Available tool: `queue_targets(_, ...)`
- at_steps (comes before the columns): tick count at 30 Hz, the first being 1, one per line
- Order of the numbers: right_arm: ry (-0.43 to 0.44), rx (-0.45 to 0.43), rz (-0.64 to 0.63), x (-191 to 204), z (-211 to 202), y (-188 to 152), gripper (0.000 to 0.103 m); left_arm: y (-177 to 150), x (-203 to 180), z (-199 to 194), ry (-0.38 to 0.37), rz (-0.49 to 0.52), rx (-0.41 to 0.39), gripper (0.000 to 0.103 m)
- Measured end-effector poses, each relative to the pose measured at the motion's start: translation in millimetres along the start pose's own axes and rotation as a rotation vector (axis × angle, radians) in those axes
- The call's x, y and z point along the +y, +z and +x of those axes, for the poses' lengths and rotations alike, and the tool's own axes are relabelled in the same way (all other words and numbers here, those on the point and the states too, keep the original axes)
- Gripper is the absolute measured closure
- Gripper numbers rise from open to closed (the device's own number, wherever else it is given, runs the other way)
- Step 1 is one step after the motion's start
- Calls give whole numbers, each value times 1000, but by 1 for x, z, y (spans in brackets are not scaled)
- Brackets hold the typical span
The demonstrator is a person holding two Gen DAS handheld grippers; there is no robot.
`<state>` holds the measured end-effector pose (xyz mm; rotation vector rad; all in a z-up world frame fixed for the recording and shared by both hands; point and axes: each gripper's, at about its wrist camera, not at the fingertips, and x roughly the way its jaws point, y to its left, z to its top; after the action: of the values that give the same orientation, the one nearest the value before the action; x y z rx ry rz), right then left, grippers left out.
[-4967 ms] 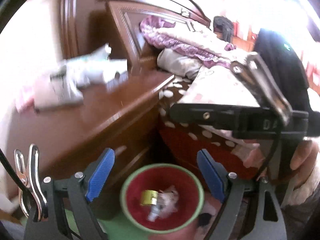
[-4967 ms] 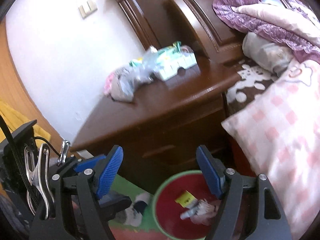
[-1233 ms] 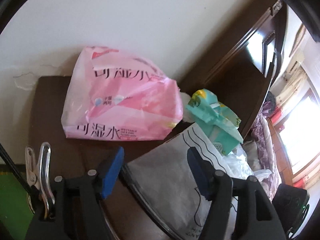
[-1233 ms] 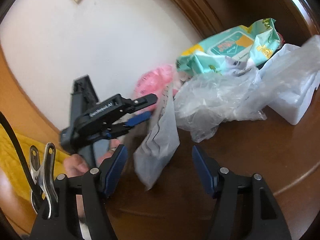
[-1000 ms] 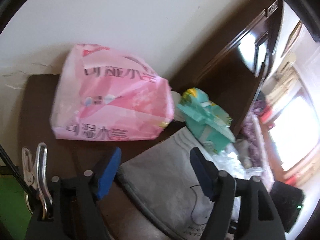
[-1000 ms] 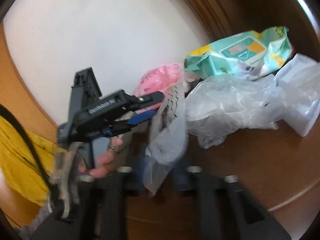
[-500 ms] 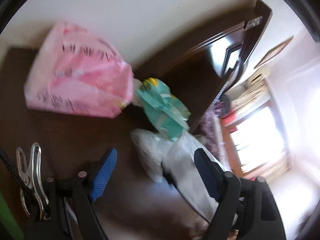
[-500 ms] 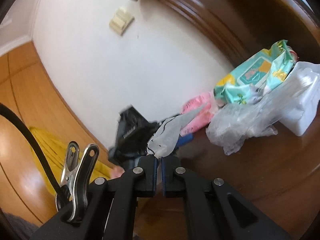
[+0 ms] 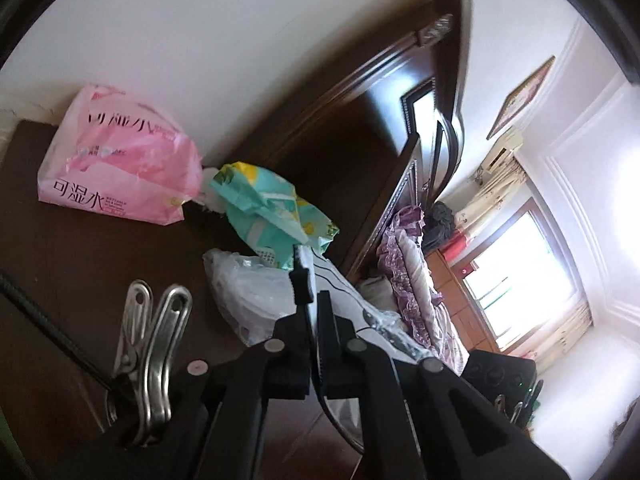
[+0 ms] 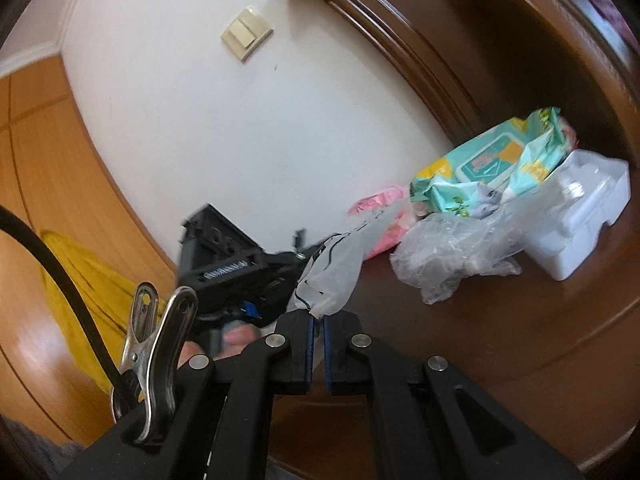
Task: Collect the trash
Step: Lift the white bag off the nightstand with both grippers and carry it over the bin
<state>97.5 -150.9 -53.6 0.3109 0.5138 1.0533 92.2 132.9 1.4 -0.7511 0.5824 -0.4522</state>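
A grey see-through plastic bag (image 10: 336, 268) with black line print hangs stretched between both grippers above the dark wooden nightstand (image 9: 80, 260). In the right wrist view my right gripper (image 10: 317, 320) is shut on the bag's near end. My left gripper (image 10: 306, 254), held by a hand (image 10: 240, 336), pinches the far end. In the left wrist view the left gripper (image 9: 312, 292) is closing tight, with the bag (image 9: 336, 280) pressed between its pads.
On the nightstand lie a pink tissue pack (image 9: 116, 164), a teal wet-wipe pack (image 9: 264, 208), a crumpled clear bag (image 9: 248, 292) and a white plastic tray (image 10: 580, 216). The headboard (image 9: 360, 160) and bed (image 9: 412, 272) stand to the right, a white wall behind.
My left gripper, open half a second ago, has shut on the grey bag. Both hands have risen and the bag is off the nightstand top.
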Motion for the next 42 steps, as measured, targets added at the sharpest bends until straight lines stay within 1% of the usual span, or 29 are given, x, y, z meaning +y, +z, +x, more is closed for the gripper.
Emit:
queue_targets(2,-31,9,-18,1,-7,-4,98,-5,-14,-2,30,62,-11,101)
queue_targets(7,-117,29,-64,7,-20,-14,98,-21,-43,-6,52,163,-33,101)
queue_targets(11,-157,35,-103,11,-32,-22,98,-39,-60,-11,98,238,-63,101)
queue_targets(13,-166,36,-120,12,-37,-24,98,-46,-67,-18,108,261,-81,101)
queue_targets(16,-170,37,-133,14,-42,-26,98,-55,-73,-25,116,278,-98,101)
queue_targets(20,-182,41,-146,16,-49,-32,98,-65,-75,-29,99,272,-96,101)
queue_targets(22,-185,46,-148,18,-53,-35,98,-70,-78,-28,86,279,-83,101)
queue_targets(29,-224,39,-138,16,-71,-46,98,-86,-100,-15,81,354,-40,101)
queue_targets(37,-238,36,-130,12,-84,-47,98,-101,-116,-13,94,418,-58,101)
queue_targets(42,-248,42,-142,11,-88,-50,98,-111,-121,-14,93,432,-51,101)
